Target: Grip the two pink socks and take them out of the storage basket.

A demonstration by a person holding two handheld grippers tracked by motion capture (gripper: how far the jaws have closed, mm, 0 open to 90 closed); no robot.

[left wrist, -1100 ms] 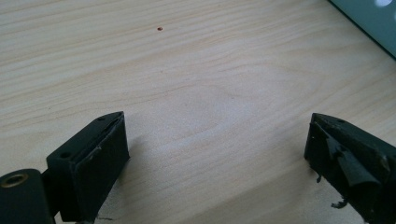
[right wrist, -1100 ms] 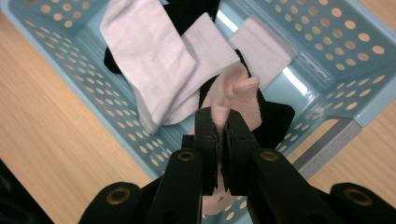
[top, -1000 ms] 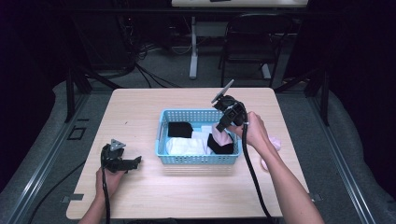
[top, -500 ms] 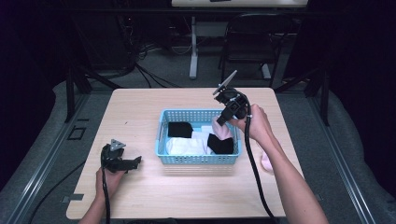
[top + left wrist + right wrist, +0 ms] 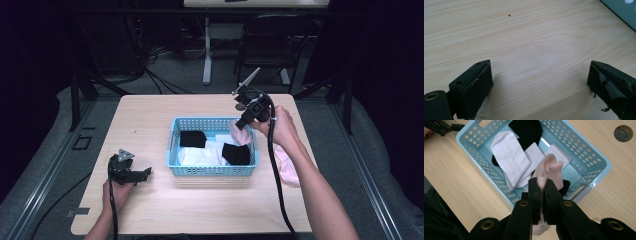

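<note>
We now have the pink sock [image 5: 549, 171] lifted clear above the blue basket [image 5: 175, 135], our right gripper [image 5: 543, 185] clenched on its edge and higher than a second ago, so the sock is coming out, while our left gripper [image 5: 541, 82] rests released on the table [image 5: 150, 115].

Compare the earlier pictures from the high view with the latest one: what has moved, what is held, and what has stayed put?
The right gripper, shut on the pink sock, has risen from down among the socks, lifting the sock above the right end of the blue basket. The left gripper, jaws open, rests unmoved on the table. The basket and its white socks and black socks lie as before.
</note>
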